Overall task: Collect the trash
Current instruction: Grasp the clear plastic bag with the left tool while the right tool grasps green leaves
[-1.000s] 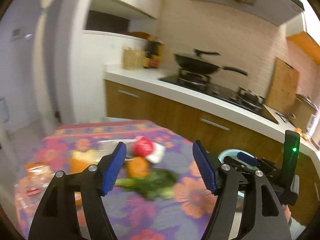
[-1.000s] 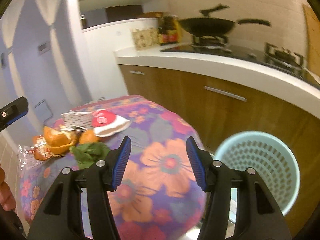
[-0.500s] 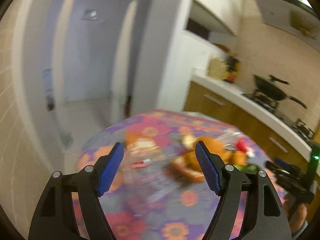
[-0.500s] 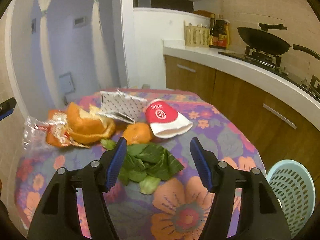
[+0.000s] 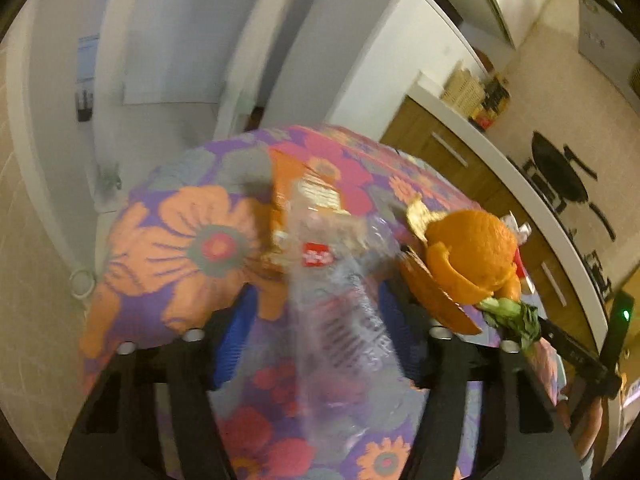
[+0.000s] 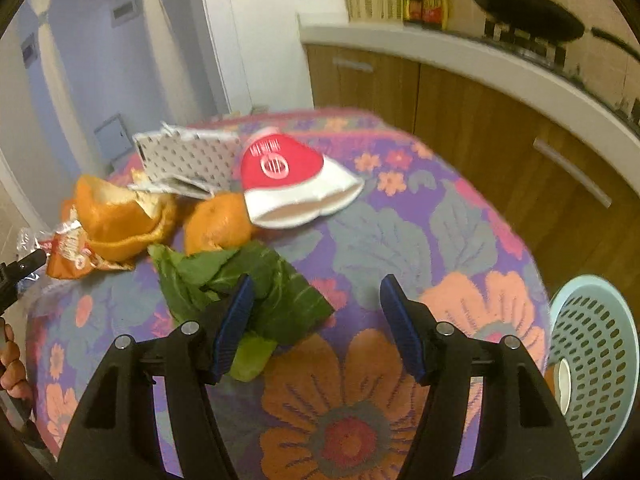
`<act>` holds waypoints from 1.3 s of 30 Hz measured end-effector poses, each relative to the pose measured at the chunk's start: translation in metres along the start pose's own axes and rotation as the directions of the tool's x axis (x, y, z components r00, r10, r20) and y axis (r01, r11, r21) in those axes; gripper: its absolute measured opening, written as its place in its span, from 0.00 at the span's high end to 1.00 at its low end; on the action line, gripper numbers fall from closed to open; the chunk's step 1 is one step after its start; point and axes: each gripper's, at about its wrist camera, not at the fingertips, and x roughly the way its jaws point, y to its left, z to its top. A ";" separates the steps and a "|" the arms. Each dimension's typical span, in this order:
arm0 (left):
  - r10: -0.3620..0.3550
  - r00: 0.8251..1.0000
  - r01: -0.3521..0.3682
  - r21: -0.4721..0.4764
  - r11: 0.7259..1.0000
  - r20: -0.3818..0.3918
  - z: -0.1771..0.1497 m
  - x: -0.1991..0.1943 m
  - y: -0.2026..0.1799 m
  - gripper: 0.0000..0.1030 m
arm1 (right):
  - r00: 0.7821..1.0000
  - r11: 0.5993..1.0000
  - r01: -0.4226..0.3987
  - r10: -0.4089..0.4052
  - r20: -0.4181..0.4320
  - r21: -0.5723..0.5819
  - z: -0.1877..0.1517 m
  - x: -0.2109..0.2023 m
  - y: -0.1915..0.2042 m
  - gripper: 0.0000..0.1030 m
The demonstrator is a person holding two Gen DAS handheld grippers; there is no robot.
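My left gripper [image 5: 316, 332] is open, its jaws on either side of a clear plastic wrapper [image 5: 344, 300] that lies on the flowered tablecloth [image 5: 192, 248]. Orange peel [image 5: 468, 264] sits just right of it. My right gripper [image 6: 316, 320] is open and empty above the table, beside green leaves [image 6: 248, 280]. Beyond lie a crushed red and white paper cup [image 6: 292, 180], an orange [image 6: 220, 224], orange peel [image 6: 120, 220], a dotted paper box [image 6: 188, 160] and the wrapper [image 6: 64, 248]. A pale blue basket [image 6: 592, 364] stands on the floor at the right.
A kitchen counter [image 6: 500, 68] with wooden cabinets runs behind the table, with a wok [image 6: 524, 8] on the stove. A white wall and doorway [image 5: 168, 60] lie to the left. The table's edge [image 6: 532, 264] drops off near the basket.
My left gripper has moved down and forward so the plastic wrapper now lies between its jaws. My right gripper has moved closer to the leaves and the table.
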 end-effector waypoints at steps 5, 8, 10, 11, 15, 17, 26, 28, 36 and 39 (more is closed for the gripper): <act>0.011 1.000 -0.010 0.042 0.999 -0.028 -0.005 0.013 -0.014 0.82 | 0.999 1.000 -0.026 0.027 -0.041 0.015 0.001 0.008 -0.002 0.56; -0.002 1.000 0.003 0.044 0.999 -0.017 -0.006 0.011 -0.015 0.96 | 0.997 0.998 -0.063 0.062 -0.041 -0.022 -0.002 0.007 0.004 0.86; -0.014 1.000 0.014 0.037 0.999 0.010 -0.007 0.004 -0.013 0.98 | 0.998 0.997 -0.063 0.062 -0.015 -0.037 -0.003 0.000 0.008 0.98; -0.027 0.999 0.026 0.036 0.999 0.032 -0.007 -0.003 -0.013 0.99 | 0.998 0.997 -0.058 0.059 0.017 -0.041 -0.005 -0.007 0.008 0.99; -0.057 0.993 0.053 0.045 0.998 0.102 -0.004 -0.032 -0.014 1.00 | 0.985 0.998 -0.032 0.040 0.169 -0.055 -0.016 -0.040 0.011 0.99; -0.067 0.988 0.060 0.058 0.996 0.138 -0.001 -0.047 -0.018 1.00 | 0.978 0.999 -0.022 0.032 0.206 -0.049 -0.020 -0.047 0.013 0.99; -0.215 0.938 0.169 0.181 0.969 0.272 0.002 -0.108 -0.064 1.00 | 0.951 0.999 0.005 0.005 0.309 -0.032 -0.027 -0.088 0.000 0.99; -0.233 0.932 0.181 0.202 0.963 0.277 0.000 -0.112 -0.073 1.00 | 0.946 1.000 0.007 0.003 0.326 -0.029 -0.028 -0.096 -0.001 1.00; -0.335 0.909 0.260 0.292 0.920 0.247 -0.004 -0.116 -0.121 1.00 | 0.925 1.000 0.009 -0.015 0.379 0.018 -0.034 -0.127 -0.028 1.00; -0.375 0.901 0.290 0.339 0.895 0.218 -0.008 -0.110 -0.147 1.00 | 0.918 0.999 0.037 -0.047 0.394 0.032 -0.037 -0.138 -0.042 1.00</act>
